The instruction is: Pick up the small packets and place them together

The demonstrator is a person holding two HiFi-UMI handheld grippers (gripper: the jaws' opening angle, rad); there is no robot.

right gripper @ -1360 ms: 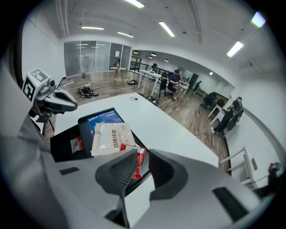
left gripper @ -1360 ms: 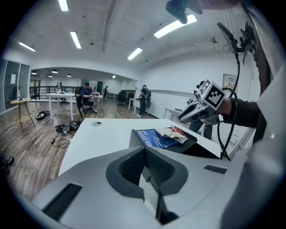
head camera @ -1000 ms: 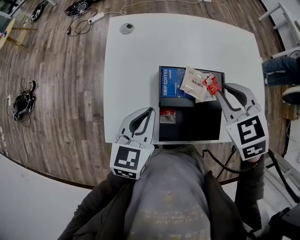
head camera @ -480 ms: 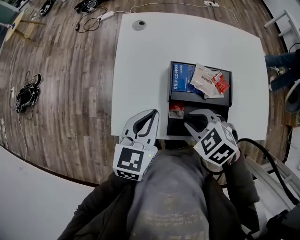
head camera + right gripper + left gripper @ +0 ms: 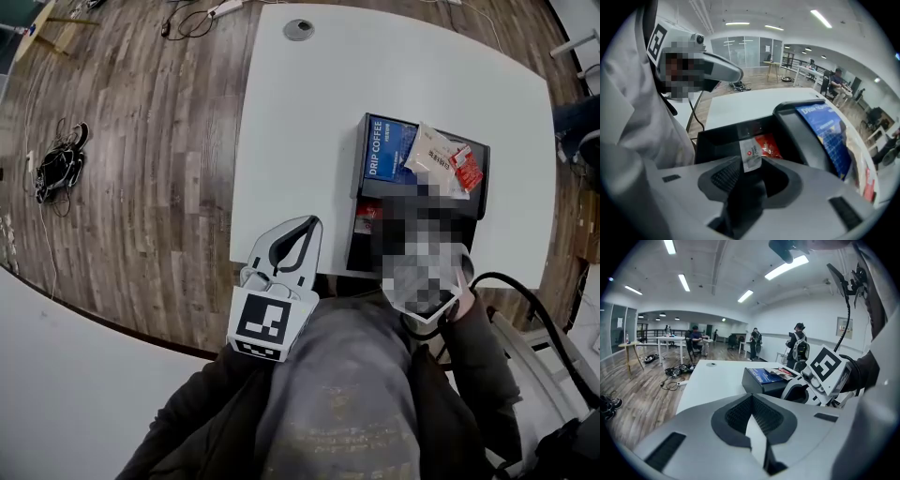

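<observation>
A black tray stands on the white table. On its far part lie a blue drip coffee box, a white packet and a red packet. A small red-and-white packet lies in the near compartment, also seen as the packet in the head view. My right gripper points down into that compartment; its jaws have just been opening and stand apart, the packet's white end between their tips. A mosaic patch hides it in the head view. My left gripper hovers at the table's near edge, tips together, empty.
A round grommet sits at the table's far side. Cables and dark gear lie on the wood floor to the left. A black cable runs behind my right arm. Several people stand far off in the left gripper view.
My right gripper has swung from beside the red packet on the tray's far part down to the near compartment. The left gripper has edged slightly right.
</observation>
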